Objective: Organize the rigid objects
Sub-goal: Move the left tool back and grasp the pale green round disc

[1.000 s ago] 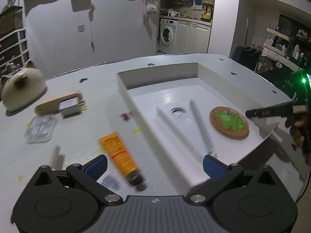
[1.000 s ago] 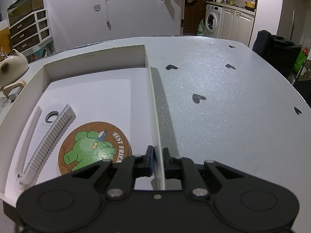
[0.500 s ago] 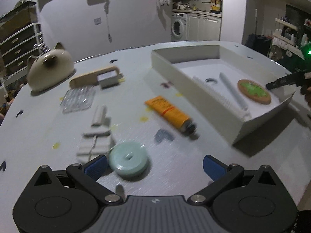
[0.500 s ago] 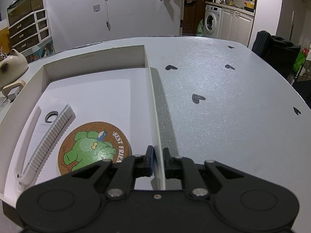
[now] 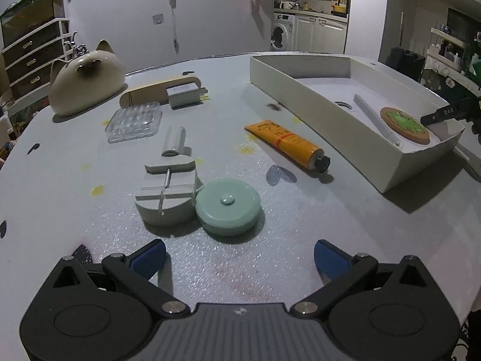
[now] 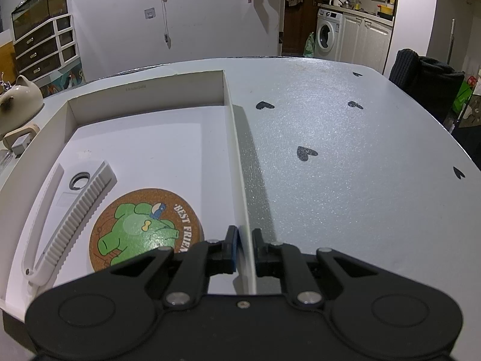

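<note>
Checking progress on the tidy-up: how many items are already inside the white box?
2. A cork coaster with a green cartoon lies at the near end of the box, and a white ridged strip lies along its left side, touching the coaster. Nothing else shows inside.

Left gripper (image 5: 240, 255) angled downward, fingers wide apart (nothing between them), right gripper (image 6: 244, 248) angled downward, fingers pinched together

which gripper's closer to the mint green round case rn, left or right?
Left. The left gripper hangs open just in front of the mint green round case, not touching it. The right gripper is across the table, shut on the white tray wall.
</note>
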